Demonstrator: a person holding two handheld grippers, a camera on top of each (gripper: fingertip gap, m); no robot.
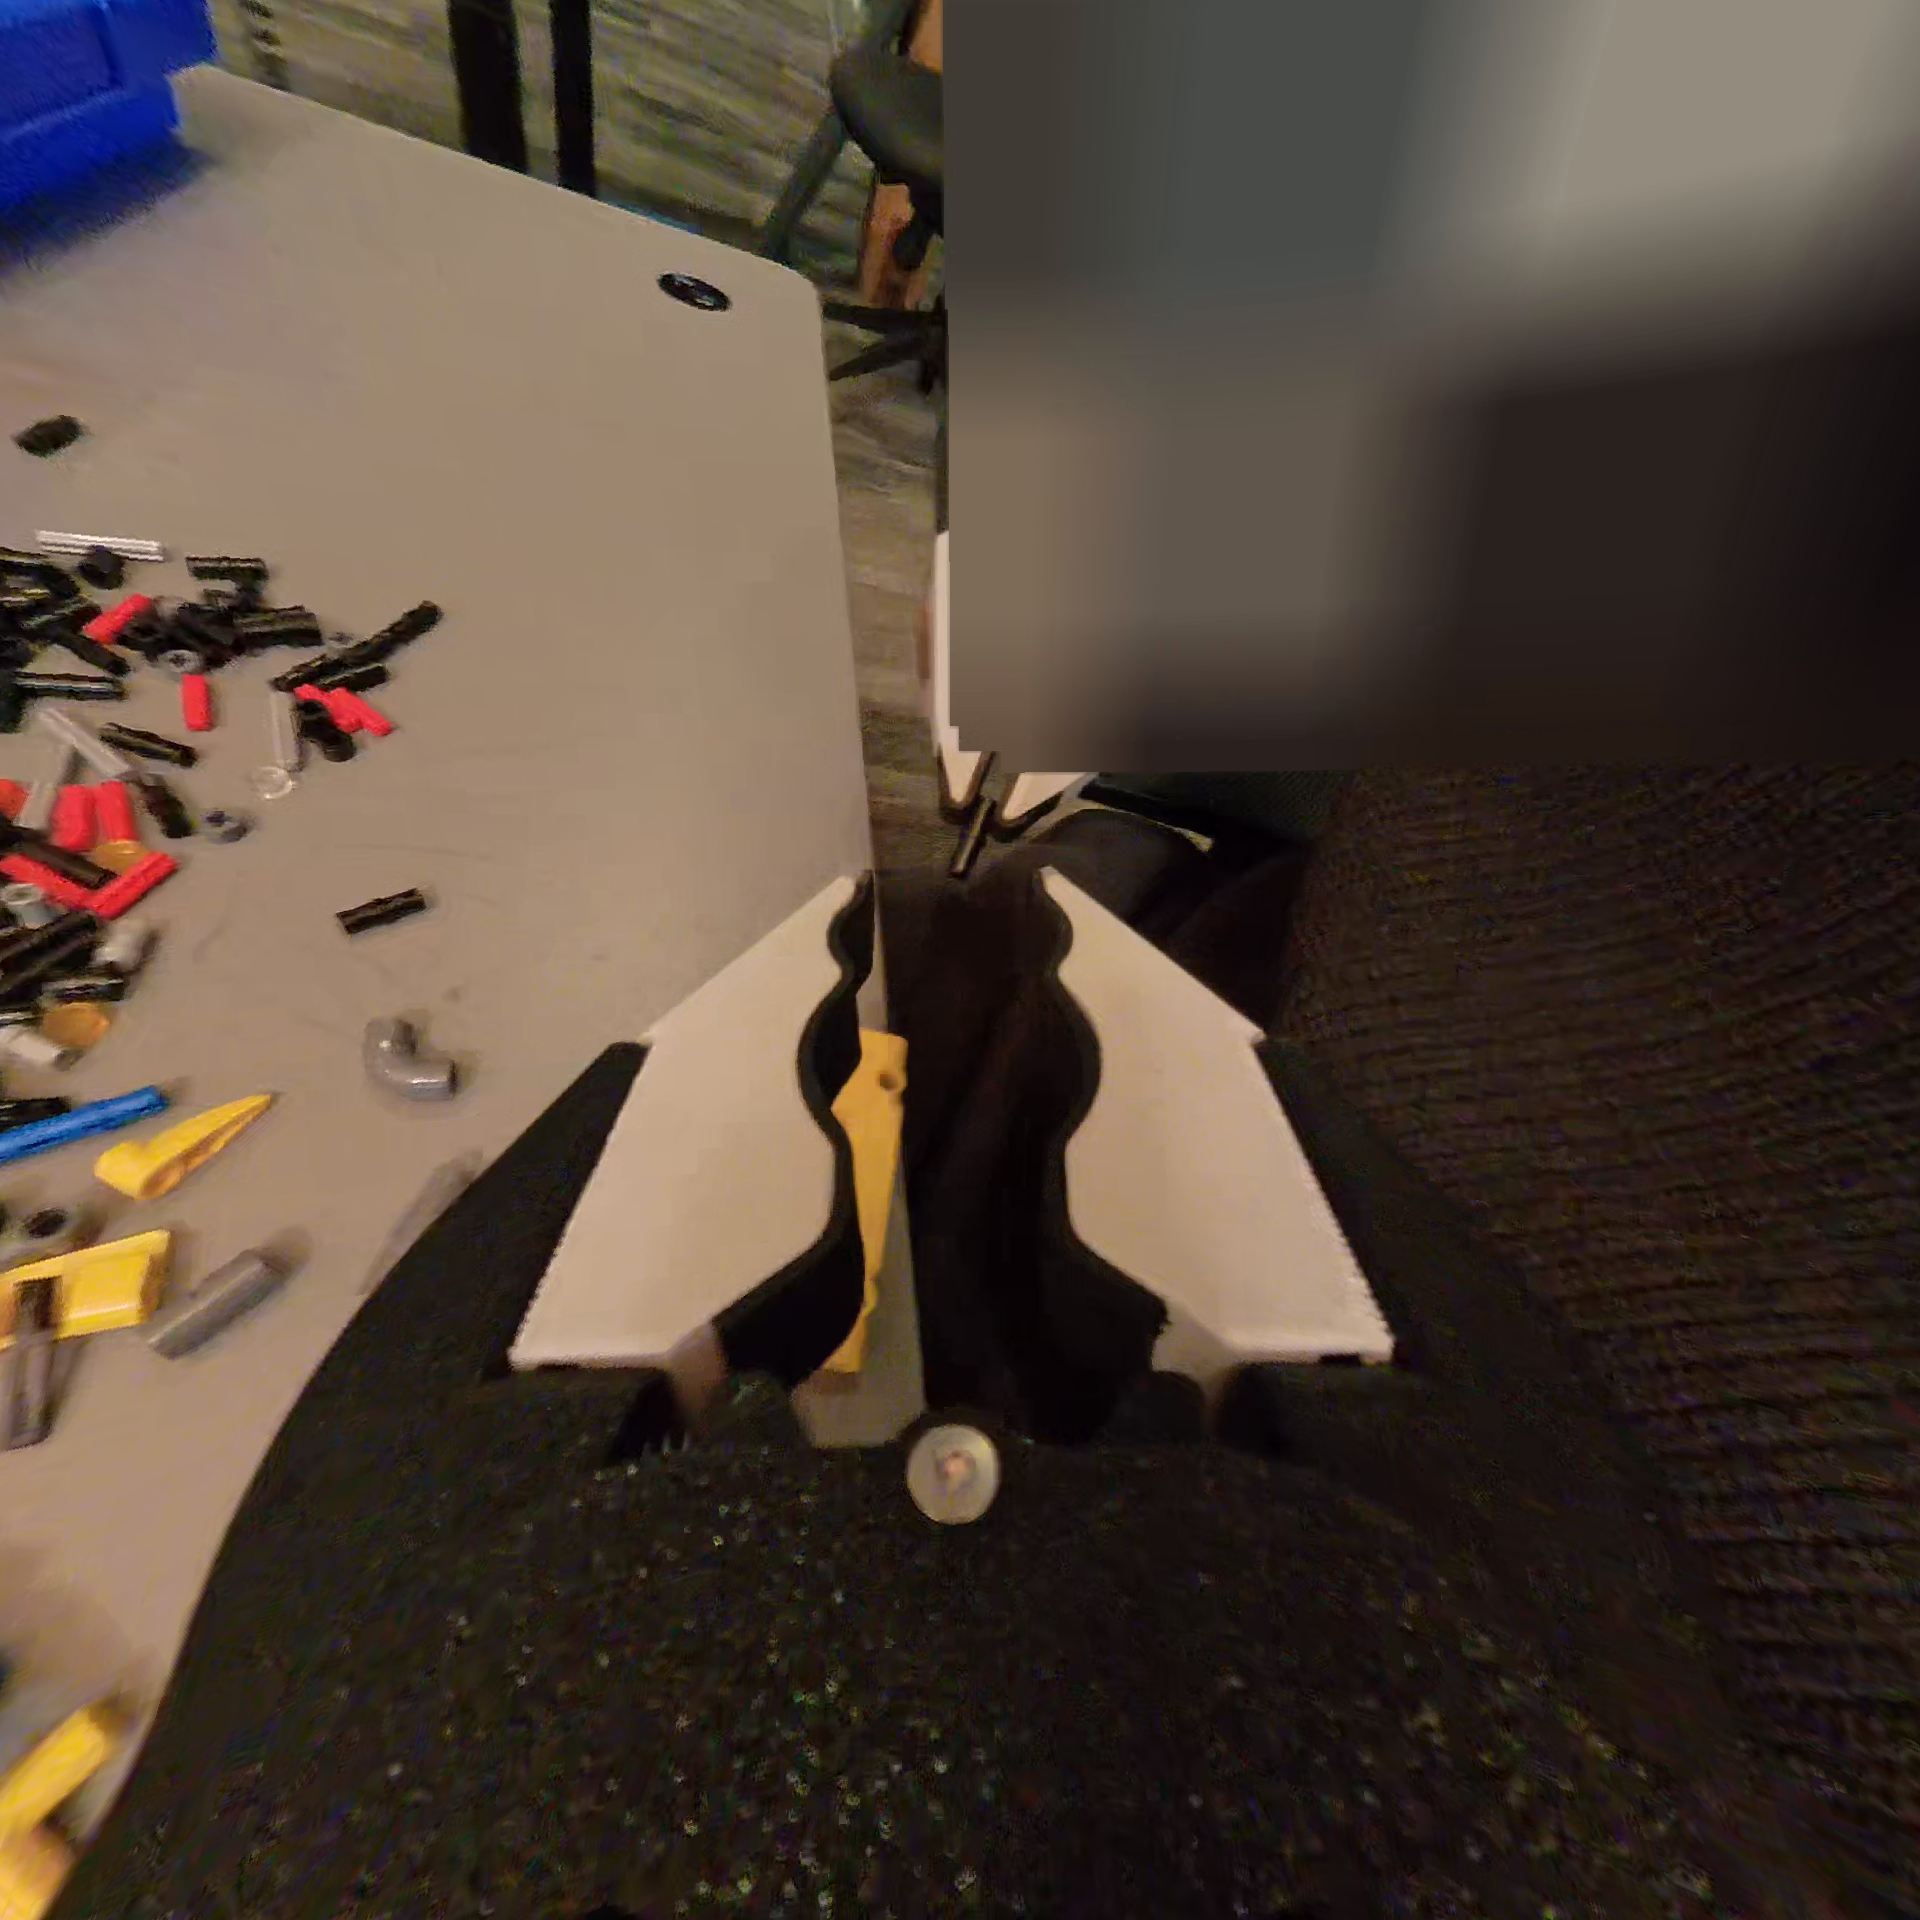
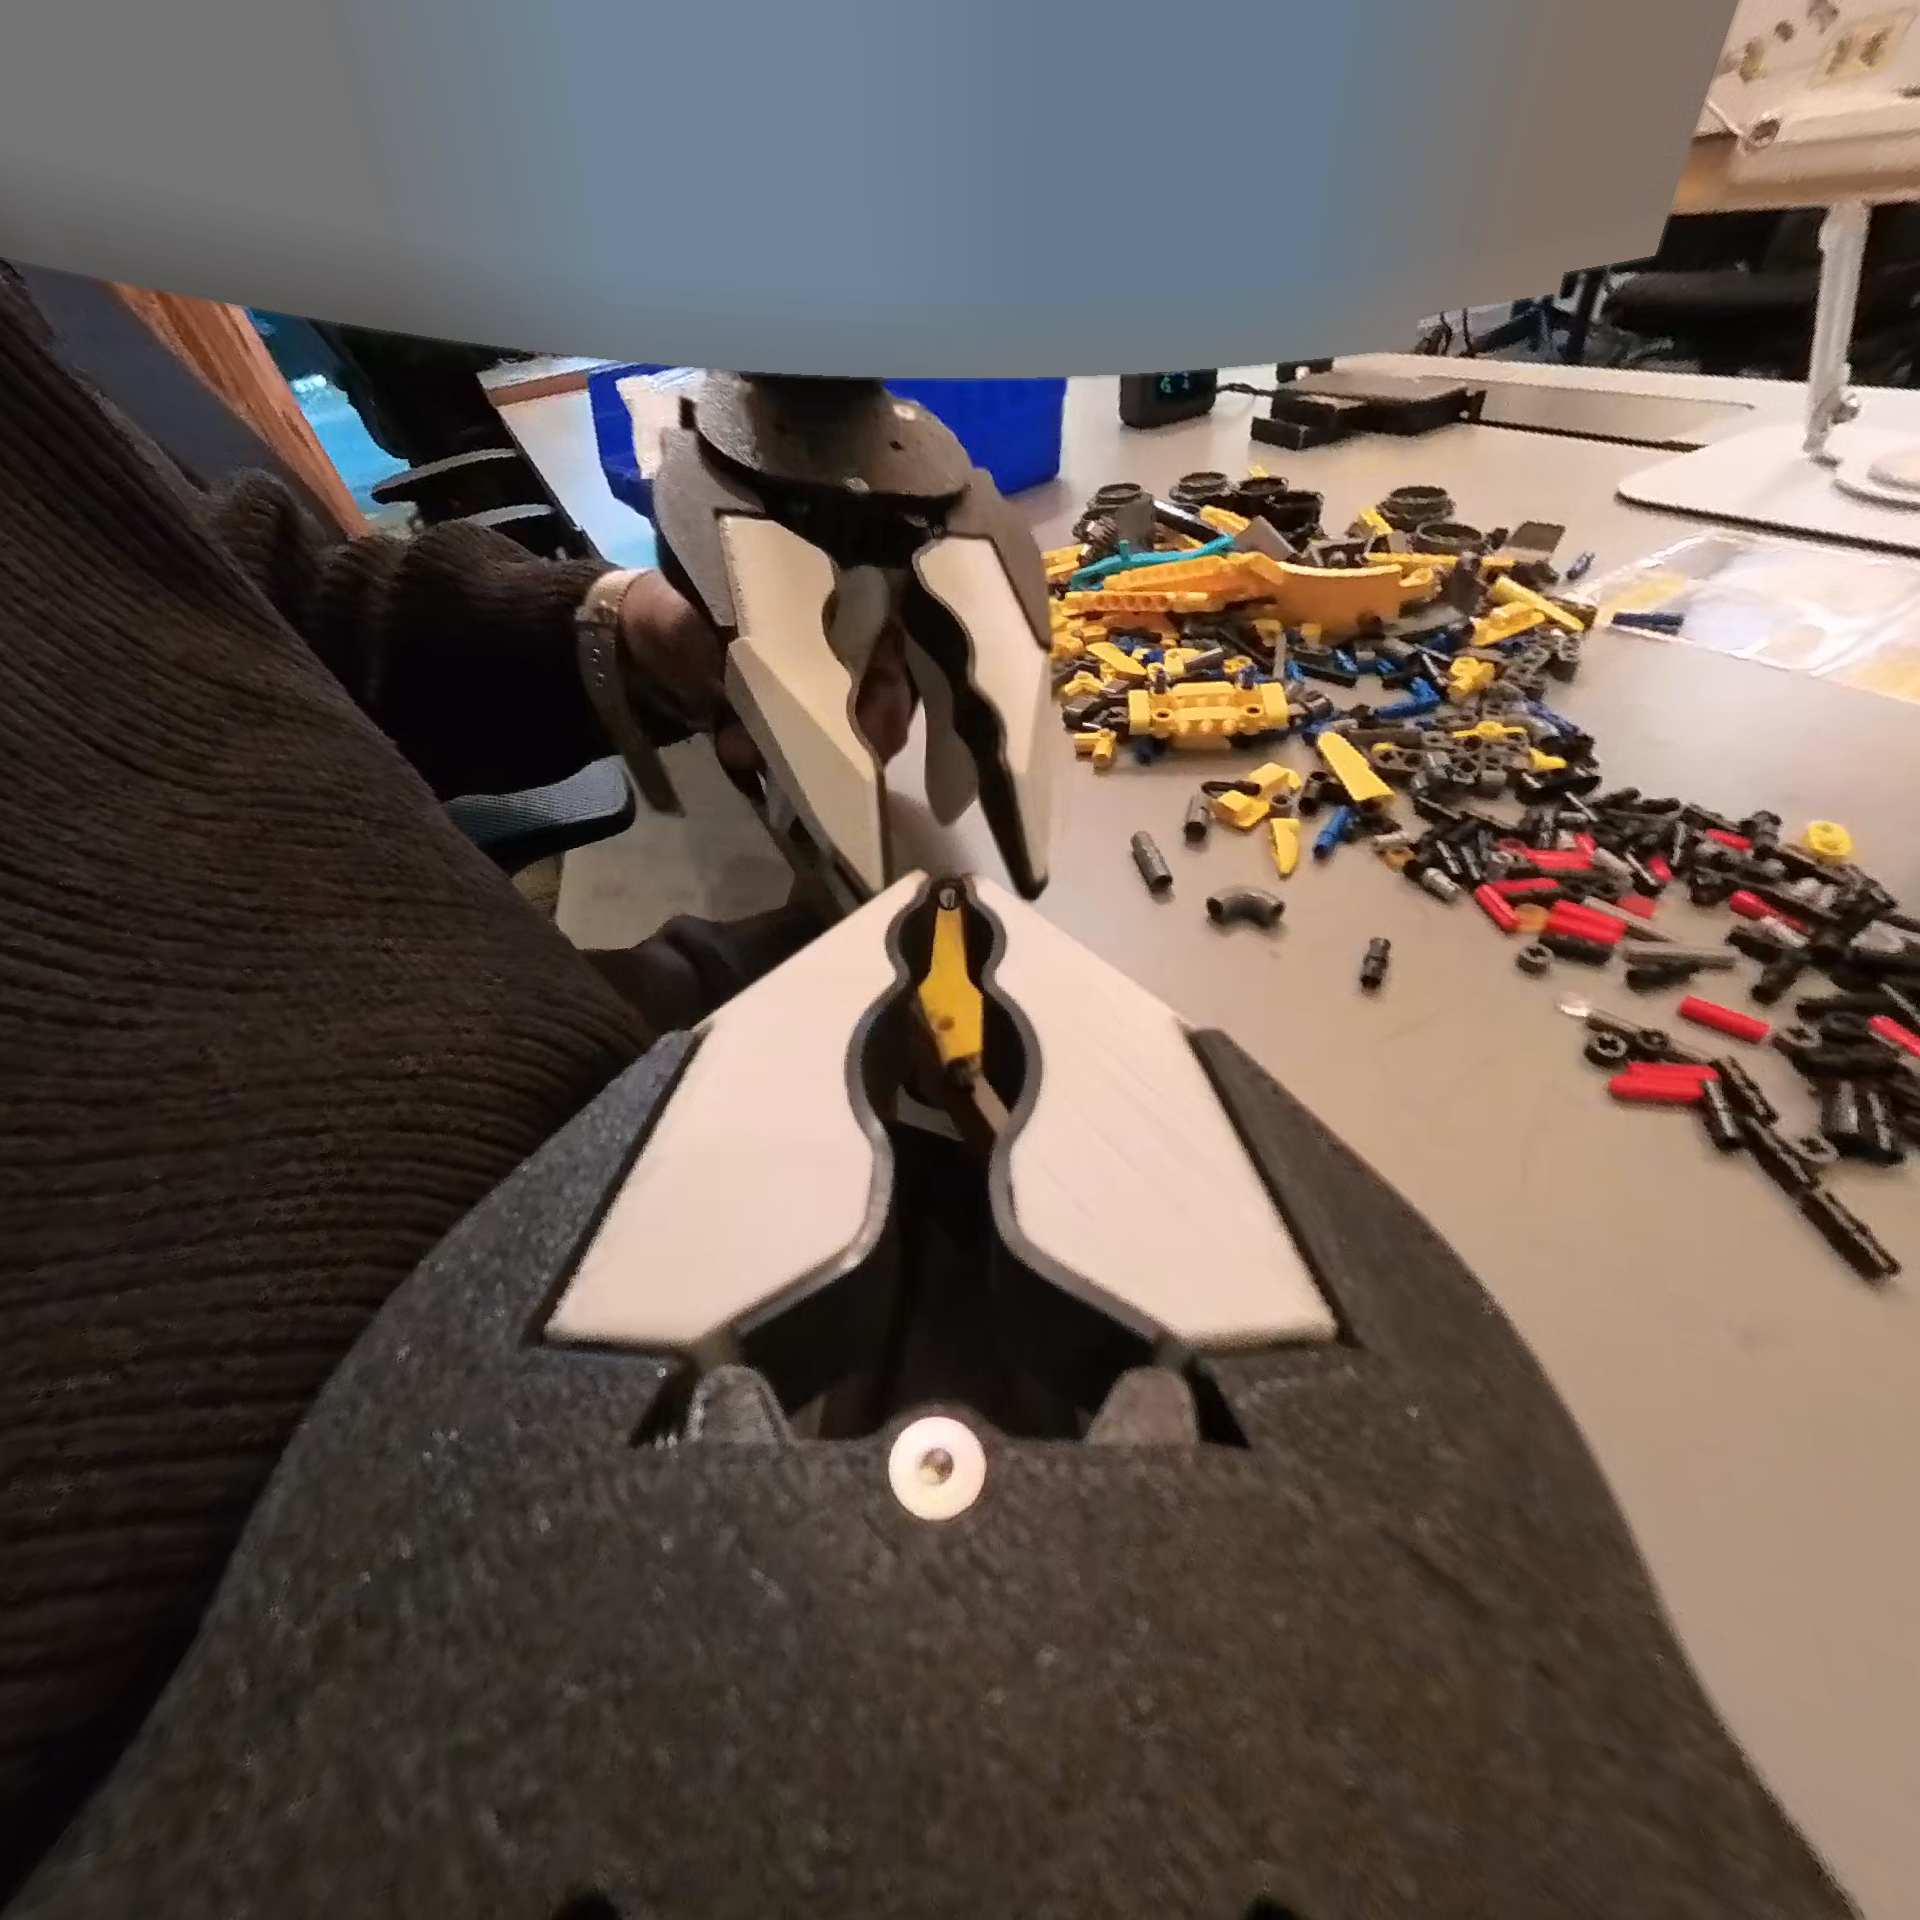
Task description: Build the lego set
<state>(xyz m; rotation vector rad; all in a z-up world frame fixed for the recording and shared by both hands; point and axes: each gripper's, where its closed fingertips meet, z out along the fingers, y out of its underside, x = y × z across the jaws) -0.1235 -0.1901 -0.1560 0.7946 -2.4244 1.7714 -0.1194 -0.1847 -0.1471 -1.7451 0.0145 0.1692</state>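
Note:
My right gripper [image 2: 951,883] is shut on a slim yellow piece [image 2: 951,997] with a small black pin [image 2: 950,894] at its tip, held at the near edge of the grey table [image 2: 1403,1195]. My left gripper [image 1: 954,878] is open and empty. It shows in the right wrist view [image 2: 961,862] pointing down, just beyond my right fingertips. In the left wrist view the black pin [image 1: 966,836] sits right ahead of the left fingertips. A yellow piece [image 1: 875,1143] shows below the left finger [image 1: 727,1122] at the table edge [image 1: 847,623]; I cannot tell if they touch.
Loose black, red, yellow and blue pieces [image 2: 1455,727] are spread over the table, and also show in the left wrist view [image 1: 114,790]. A blue bin [image 2: 987,426] stands at the back. A white stand [image 2: 1787,468] and plastic bags [image 2: 1766,613] are far right. A person's dark sleeve [image 2: 260,883] fills the left. Only a small space, under 4 cm, lies between the two pairs of fingers.

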